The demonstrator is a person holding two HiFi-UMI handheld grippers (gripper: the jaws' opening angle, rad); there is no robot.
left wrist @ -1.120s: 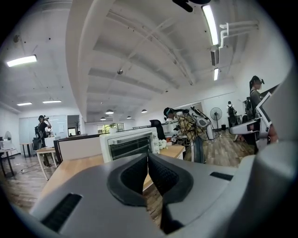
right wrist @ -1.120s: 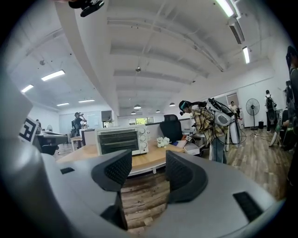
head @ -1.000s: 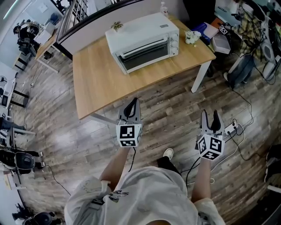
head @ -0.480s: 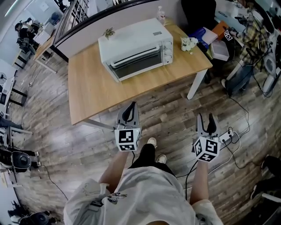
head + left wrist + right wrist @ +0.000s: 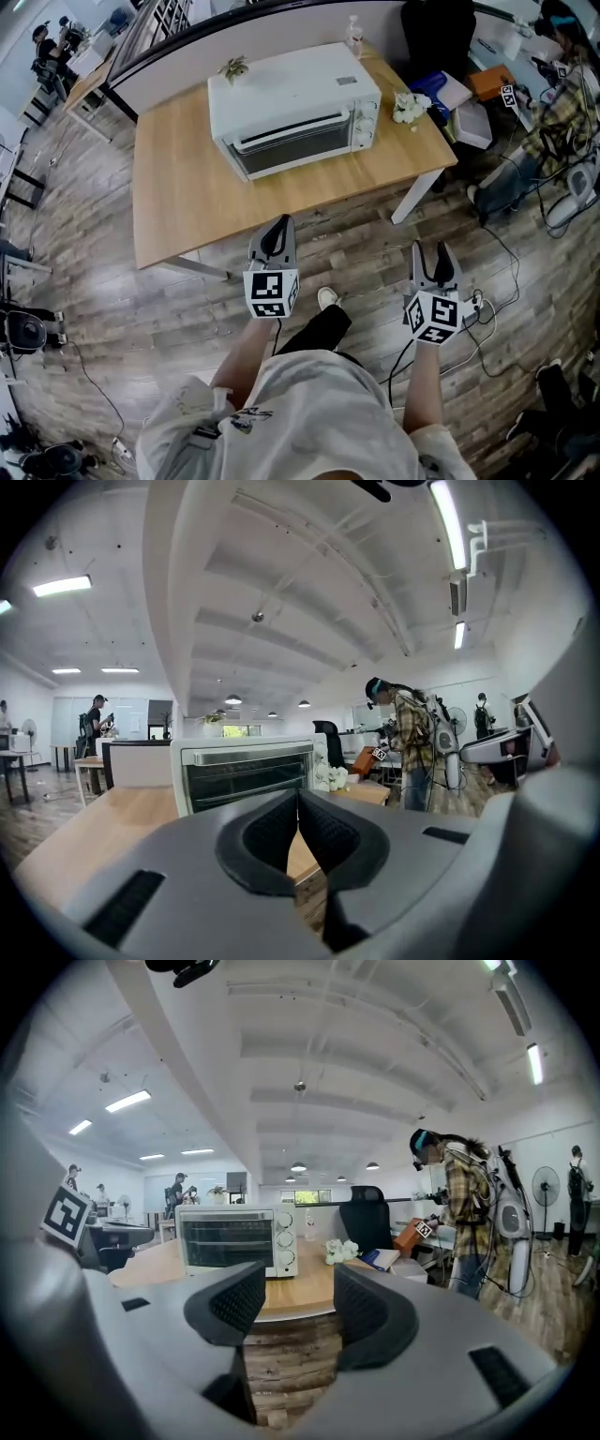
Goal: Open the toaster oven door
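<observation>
Two claws are held short of the table (image 5: pixel 187 202), well apart from the toaster oven (image 5: pixel 292 94) standing on it ahead, door (image 5: pixel 295 148) shut, long axis crosswise. The left claw (image 5: pixel 279 234) (pinched together, empty) is judged nearer; the right claw (image 5: pixel 431 253) is parted, empty.

A wood-plank floor (image 5: pixel 122 291) filled the room. A pale wooden table (image 5: pixel 187 187) stood at twelve o'clock against a low partition (image 5: pixel 183 67), with a black chair (image 5: pixel 433 37) at one o'clock. Strip lights (image 5: pixel 61 586) lit the white ceiling (image 5: pixel 281 574).
</observation>
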